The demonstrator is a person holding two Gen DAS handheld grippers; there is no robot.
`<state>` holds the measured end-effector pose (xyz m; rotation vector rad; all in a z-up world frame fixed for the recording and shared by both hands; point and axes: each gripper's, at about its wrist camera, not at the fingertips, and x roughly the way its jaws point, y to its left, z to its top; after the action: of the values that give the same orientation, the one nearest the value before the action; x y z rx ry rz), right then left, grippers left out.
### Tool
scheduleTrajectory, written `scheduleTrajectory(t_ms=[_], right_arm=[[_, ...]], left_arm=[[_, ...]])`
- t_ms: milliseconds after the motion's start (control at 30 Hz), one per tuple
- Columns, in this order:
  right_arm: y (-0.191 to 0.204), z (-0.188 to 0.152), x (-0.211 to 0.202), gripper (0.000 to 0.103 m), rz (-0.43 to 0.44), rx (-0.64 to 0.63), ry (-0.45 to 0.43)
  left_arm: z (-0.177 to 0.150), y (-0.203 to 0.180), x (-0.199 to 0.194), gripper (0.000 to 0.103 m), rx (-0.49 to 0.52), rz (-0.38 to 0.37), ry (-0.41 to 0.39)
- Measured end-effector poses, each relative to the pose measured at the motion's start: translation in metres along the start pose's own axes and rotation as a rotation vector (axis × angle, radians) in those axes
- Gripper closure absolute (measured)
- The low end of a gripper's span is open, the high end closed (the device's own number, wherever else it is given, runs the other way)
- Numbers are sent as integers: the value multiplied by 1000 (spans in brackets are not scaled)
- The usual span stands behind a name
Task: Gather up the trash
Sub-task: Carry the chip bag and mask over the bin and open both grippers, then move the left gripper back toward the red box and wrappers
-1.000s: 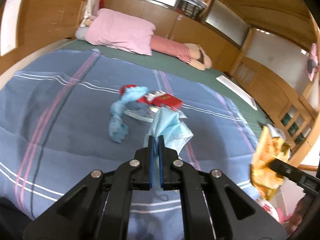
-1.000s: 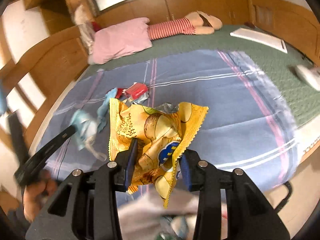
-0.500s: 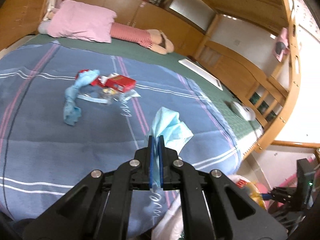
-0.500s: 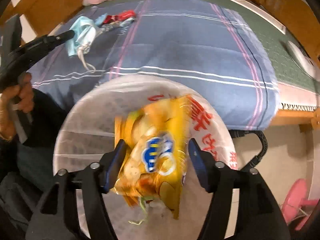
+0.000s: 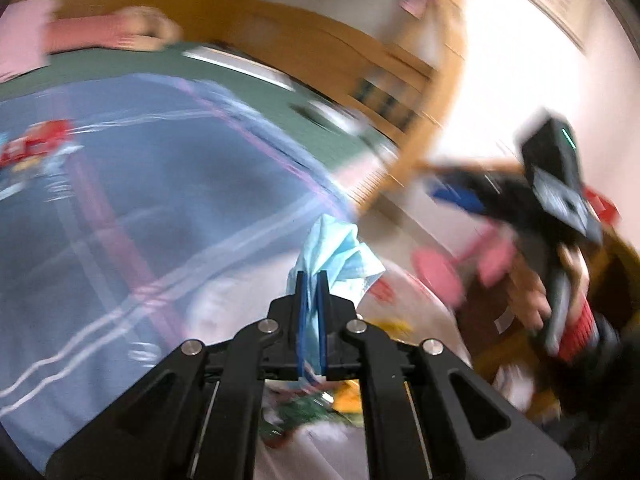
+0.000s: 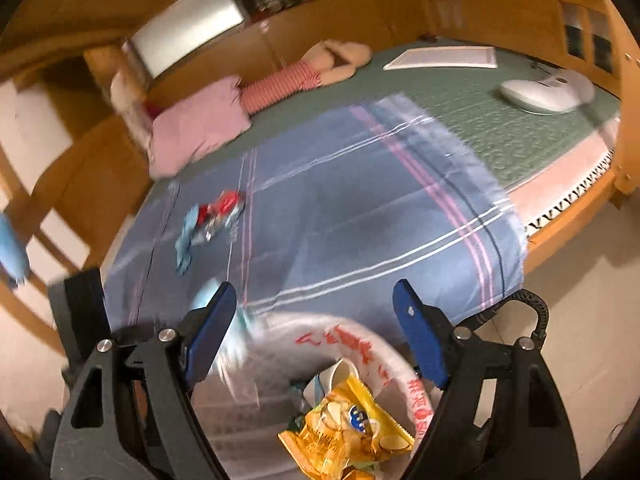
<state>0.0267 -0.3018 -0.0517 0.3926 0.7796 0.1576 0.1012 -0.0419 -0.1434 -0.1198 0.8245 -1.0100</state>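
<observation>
Chip bag [image 6: 346, 436] has dropped (bagged) from opening right tongs [image 6: 318, 336].

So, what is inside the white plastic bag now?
Inside the white plastic bag lies the yellow chip packet, with a white cup-like piece and some green scraps beside it. Anything deeper is covered by the packet and the bag's folds.

Glossy foil chip bag [image 6: 348, 432]; thin white plastic bag [image 6: 360, 348]; soft pleated mask [image 5: 340, 256].
</observation>
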Motion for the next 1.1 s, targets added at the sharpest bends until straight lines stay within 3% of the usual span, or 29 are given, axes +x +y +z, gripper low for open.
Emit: scheduleTrajectory(t_ms=[100,167,200,233,300,400,600,700,767,833,933,1000,1100], right_arm=[[-4,2,-2,24,-4,34,2],[-4,1,1,24,5,52,11],[-2,0,3,24,10,55,18],[0,-1,4,24,11,54,22],[5,-1,8,24,14,43,31],[12,-2,15,24,26,33,43],[29,-2,27,24,39,6,64],[38,-3,35,24,42,-4,75],[47,-2,40,24,23,-28,77],[55,2,44,24,-7,-64,67],[76,14,65,24,-23,-116,71],[89,23,82,24,-8,-134,81],[120,40,122,24,14,-194,80]], left_arm=[[-7,-26,16,98,113,-66,90],[-12,-36,28,82,164,-48,148],[-15,-39,34,52,179,-11,175],[-17,-40,38,29,188,37,190],[-16,-38,38,25,180,89,178],[-7,-26,17,18,105,97,80],[2,24,-39,16,-165,102,-208],[2,41,-61,16,-265,269,-325],[5,51,-74,15,-307,453,-358],[19,67,-91,15,-320,628,-355],[38,95,-112,13,-334,822,-316],[42,122,-126,13,-443,961,-294],[27,148,-138,13,-593,1008,-337]])
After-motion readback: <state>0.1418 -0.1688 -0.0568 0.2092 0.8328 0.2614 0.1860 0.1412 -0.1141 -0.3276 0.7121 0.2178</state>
